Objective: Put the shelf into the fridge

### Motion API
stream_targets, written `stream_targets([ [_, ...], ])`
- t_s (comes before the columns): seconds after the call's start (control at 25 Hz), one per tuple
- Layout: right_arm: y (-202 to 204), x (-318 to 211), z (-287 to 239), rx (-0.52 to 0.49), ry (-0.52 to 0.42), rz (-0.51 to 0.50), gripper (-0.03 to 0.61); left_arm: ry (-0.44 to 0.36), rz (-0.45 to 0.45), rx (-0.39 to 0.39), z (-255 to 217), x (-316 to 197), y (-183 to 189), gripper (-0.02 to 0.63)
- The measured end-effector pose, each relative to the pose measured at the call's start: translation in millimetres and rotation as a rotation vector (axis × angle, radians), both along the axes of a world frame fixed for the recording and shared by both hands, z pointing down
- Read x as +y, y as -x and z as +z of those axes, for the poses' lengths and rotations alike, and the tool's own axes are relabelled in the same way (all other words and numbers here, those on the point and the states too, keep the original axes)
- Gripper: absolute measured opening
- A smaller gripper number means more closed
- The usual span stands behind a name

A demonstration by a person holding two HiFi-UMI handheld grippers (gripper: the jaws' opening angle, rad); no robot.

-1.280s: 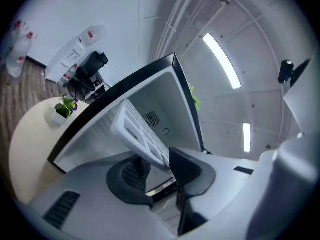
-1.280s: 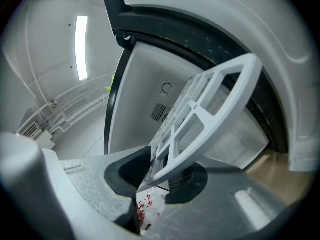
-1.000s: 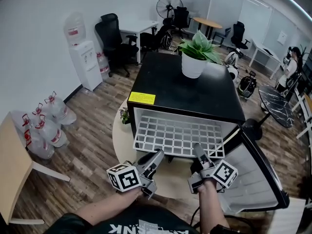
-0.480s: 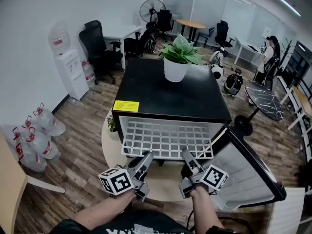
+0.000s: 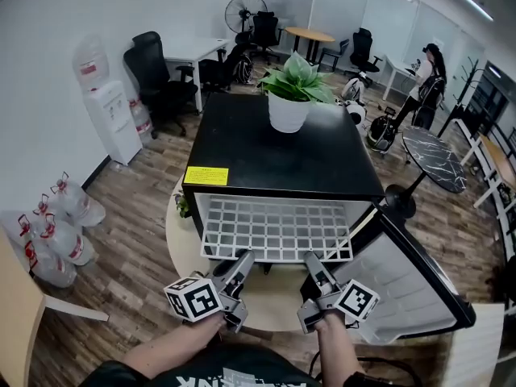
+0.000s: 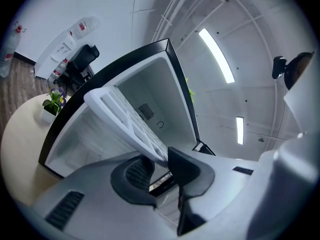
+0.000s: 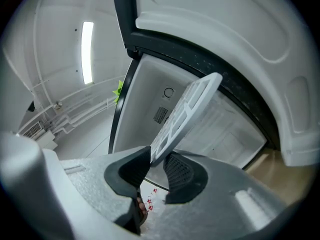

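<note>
Inserting the shelf [image 5: 274,230] into the fridge [image 5: 282,147] is the step in hand, judging from how things lie: the white grid is sitting partway inside the open compartment, roughly level, with its near edge projecting over the round counter [image 5: 179,230]. The left gripper [image 5: 241,261] is clamping that near edge toward its left end, and the right gripper [image 5: 311,261] is clamping the same edge toward its right end. Each gripper view is showing the fingers [image 6: 186,170] pressing on the shelf rim from both sides. The door [image 5: 411,285] is standing open at the right. The next move is probably calling for an even forward push from both hands, keeping the grid level and square to the side walls so that neither side is binding, until the near edge is sitting inside the opening. Only then should the fingers be letting go.
</note>
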State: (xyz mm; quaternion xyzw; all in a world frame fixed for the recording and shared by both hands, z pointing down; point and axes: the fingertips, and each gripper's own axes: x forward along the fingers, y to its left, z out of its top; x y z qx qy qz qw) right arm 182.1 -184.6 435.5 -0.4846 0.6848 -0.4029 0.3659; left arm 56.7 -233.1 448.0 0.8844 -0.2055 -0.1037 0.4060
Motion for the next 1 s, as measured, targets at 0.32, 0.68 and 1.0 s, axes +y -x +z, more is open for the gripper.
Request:
stream_targets([
  [0.32,-8,-22,-6,0.016,-0.027,0.000,0.087,0.008,-0.007,-0.004,-1,-20,-8,0.087],
  [0.68,-37,-36,13,0.258,0.120,0.054,0.097,-0.012,-0.017,-0.016,-1,-42,-16,0.089],
  [1.0,-40,-17,26,0.427,0.196,0.100,0.124,-0.015,-0.007,-0.022,1,-48,-16,0.091],
])
